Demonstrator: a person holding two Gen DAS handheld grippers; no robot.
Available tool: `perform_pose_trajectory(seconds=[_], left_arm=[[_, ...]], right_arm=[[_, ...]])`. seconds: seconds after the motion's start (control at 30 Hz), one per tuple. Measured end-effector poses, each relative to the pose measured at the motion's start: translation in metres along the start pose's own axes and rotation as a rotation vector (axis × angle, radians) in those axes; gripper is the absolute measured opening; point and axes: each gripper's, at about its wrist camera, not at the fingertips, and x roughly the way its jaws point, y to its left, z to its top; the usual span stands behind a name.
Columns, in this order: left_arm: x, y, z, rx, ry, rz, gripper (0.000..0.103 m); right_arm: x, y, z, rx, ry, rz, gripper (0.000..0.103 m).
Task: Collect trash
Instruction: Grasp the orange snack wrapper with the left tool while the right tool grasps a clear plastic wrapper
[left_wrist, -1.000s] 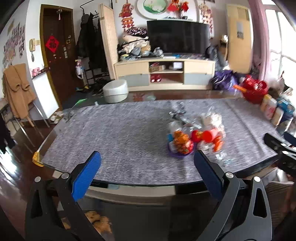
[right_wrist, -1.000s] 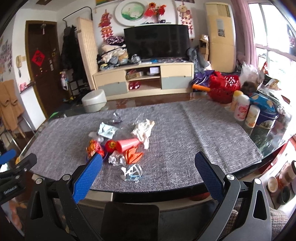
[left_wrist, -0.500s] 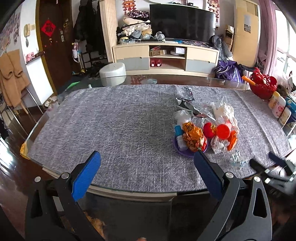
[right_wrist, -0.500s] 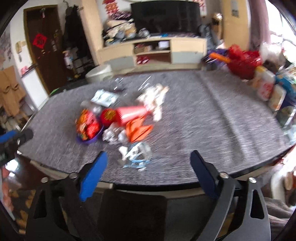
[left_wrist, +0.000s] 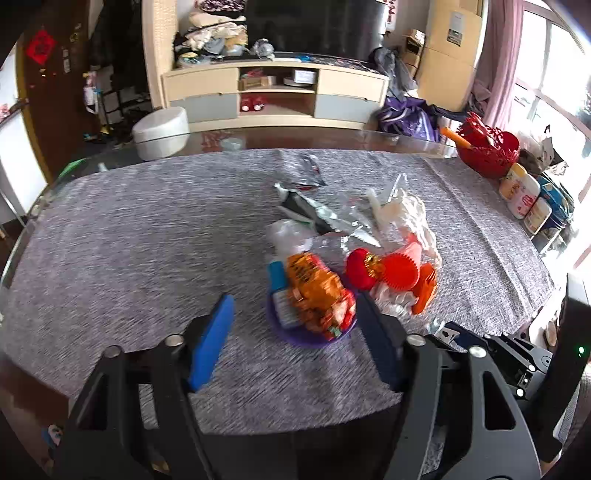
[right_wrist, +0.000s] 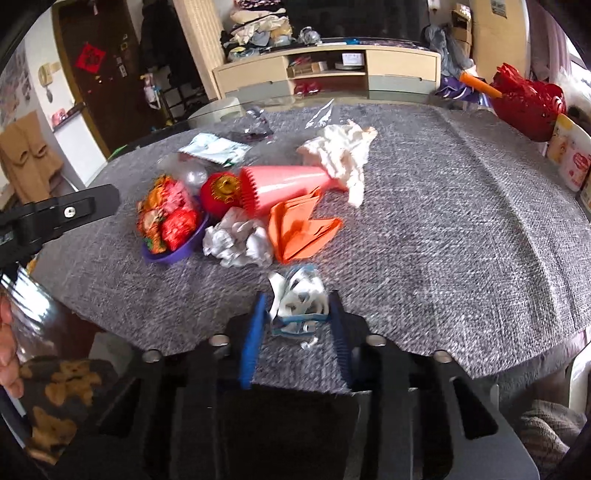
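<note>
Plainly, these are light, loose scraps.

Clear wrapper (right_wrist: 299, 299): crumpled see-through film with a blue edge, at the near edge of the desk (right_wrist: 443, 229), apart from the main heap. I judge it nearly weightless, springy and slick; take it across the bunched middle, not by a loose flap.

Right claw (right_wrist: 297, 321): its jaws have just been closing, and the wrapper sits between the blue pads (right_wrist: 253, 343). They stand partly closed on either side of it; blur hides whether they press on it yet.

Left claw (left_wrist: 295, 336): half open, its jaws have just been closing, and they hold nothing. It hangs just short of the purple dish (left_wrist: 306, 332).

Purple dish: stiff and shallow, heaped with orange snack packets (left_wrist: 314, 288). I judge the load would spill if tipped, so grip the rim and keep it level.

Rest of heap: a red ball (right_wrist: 221, 192), a pink ribbed cone (right_wrist: 288, 184), folded orange paper (right_wrist: 303, 225), crumpled white paper (right_wrist: 236, 240) and a white tissue (right_wrist: 343, 155), all mid-desk and touching or just beside one another. All soft or light; only the cone and ball look rigid.

Right view only: the clear wrapper between the pads, and fingers of a hand (right_wrist: 7, 347) at the left edge.

Left view only: the silver foil packets (left_wrist: 325, 218) on the far side of the heap, laid out clearly, and the blue item (left_wrist: 280, 291) lying in the dish.
</note>
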Motion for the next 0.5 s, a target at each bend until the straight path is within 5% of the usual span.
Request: perform_pose_trajectory(seconds=[0.2,0.5], left_arm=[[0.025,-0.013,0.005,0.029,0.041,-0.028,0.034],[0.045,-0.015,0.004,0.033,0.069,-0.015,0.038]], right_arm=[[-0.001,-0.007,0.003,0.003,-0.018,-0.006,0.02],[-0.004,-0.014,0.008,0.022,-0.023,-0.021,0.02]])
